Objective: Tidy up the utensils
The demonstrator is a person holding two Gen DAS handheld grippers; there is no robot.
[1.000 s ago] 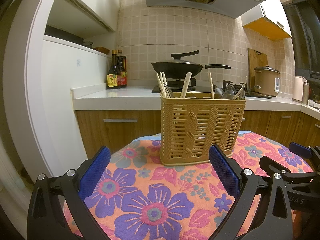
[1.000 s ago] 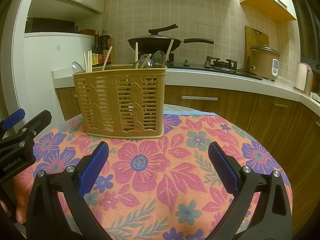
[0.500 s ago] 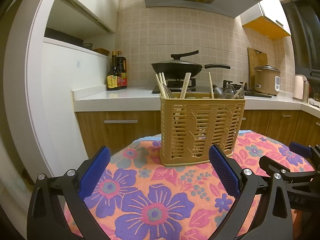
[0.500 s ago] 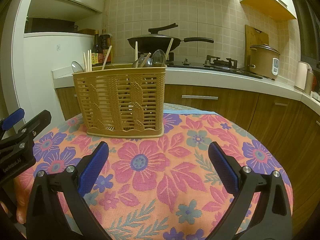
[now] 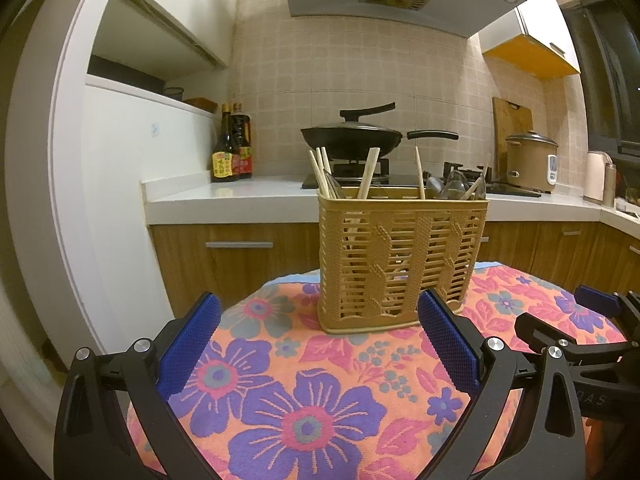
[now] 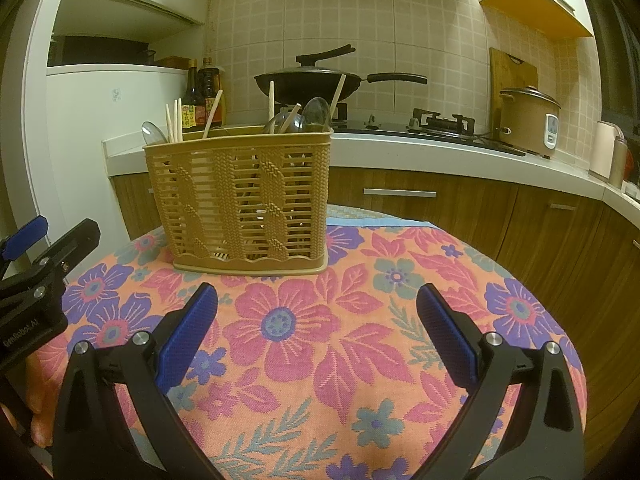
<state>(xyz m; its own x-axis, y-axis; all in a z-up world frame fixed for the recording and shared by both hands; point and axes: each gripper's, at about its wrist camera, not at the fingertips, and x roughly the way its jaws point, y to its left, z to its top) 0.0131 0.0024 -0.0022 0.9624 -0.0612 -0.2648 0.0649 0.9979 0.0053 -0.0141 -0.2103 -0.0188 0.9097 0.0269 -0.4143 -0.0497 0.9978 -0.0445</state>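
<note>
A tan plastic utensil basket (image 5: 400, 260) stands upright on the flowered tablecloth (image 5: 304, 400); it also shows in the right wrist view (image 6: 244, 200). Wooden chopsticks (image 5: 320, 174) and clear spoons (image 6: 316, 112) stick up out of it. My left gripper (image 5: 318, 340) is open and empty, a little in front of the basket. My right gripper (image 6: 316, 328) is open and empty, in front and to the right of the basket. The left gripper shows at the left edge of the right wrist view (image 6: 44, 256).
A kitchen counter (image 5: 240, 196) runs behind the table with sauce bottles (image 5: 232, 148), a black wok (image 5: 352, 136) on the stove and a rice cooker (image 5: 530, 160). A white cabinet wall (image 5: 120, 200) stands at the left. The table edge drops off at the right (image 6: 560, 340).
Both grippers have risen or tilted very slightly; the basket sits a touch lower in both views. Nothing was taken hold of or let go.
</note>
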